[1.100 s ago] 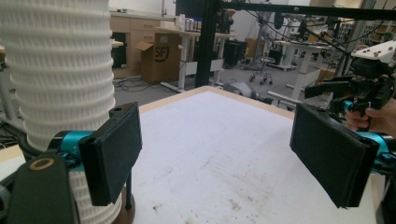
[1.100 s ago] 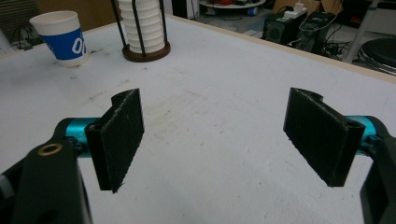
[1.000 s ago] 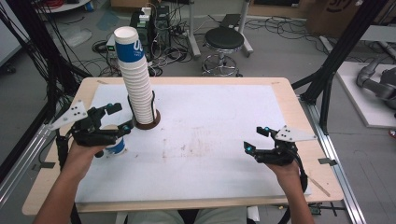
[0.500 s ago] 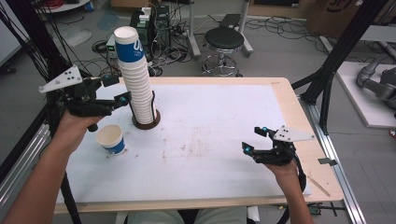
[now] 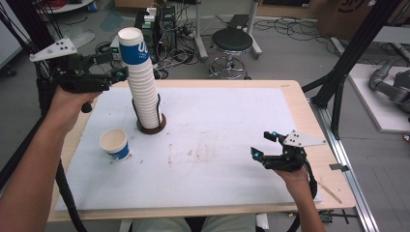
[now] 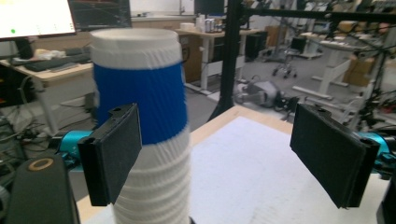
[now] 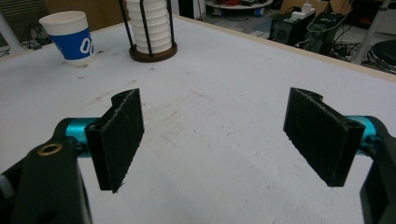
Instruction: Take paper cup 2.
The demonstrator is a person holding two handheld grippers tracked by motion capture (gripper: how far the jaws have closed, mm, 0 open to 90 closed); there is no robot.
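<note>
- Work in hand: paper cups are being taken one at a time off the cup stack [image 5: 142, 87] and set out on the table [image 5: 227, 145].
- Done so far: one single cup [image 5: 115, 144] stands alone on the white table surface at centre left of the high view, apart from the stack and below-left of it. It is upright, mouth up, long axis vertical.
- Left to do, as judged: the stack is tall, so many cups remain. The next cup to come off is the top cup [image 5: 134, 46], which carries the blue band.
- Stack position: upper left of the high view, seated in a round dark holder [image 5: 151, 126] with thin upright wires. The cups are nested mouth down, bases up. The long axis runs nearly vertical, with the top leaning slightly toward the upper left of the frame.
- Left gripper [image 5: 116, 73]: raised at upper left of the high view, level with the top of the stack. Its jaws are spread wide and grip nothing. In the left gripper view the top cup [image 6: 140, 88] sits behind the left-hand jaw, not yet centred between the two.
- Right gripper [image 5: 263, 146]: lower right of the high view, low over the table, well apart from the cups. Its jaws are spread wide and empty.
</note>
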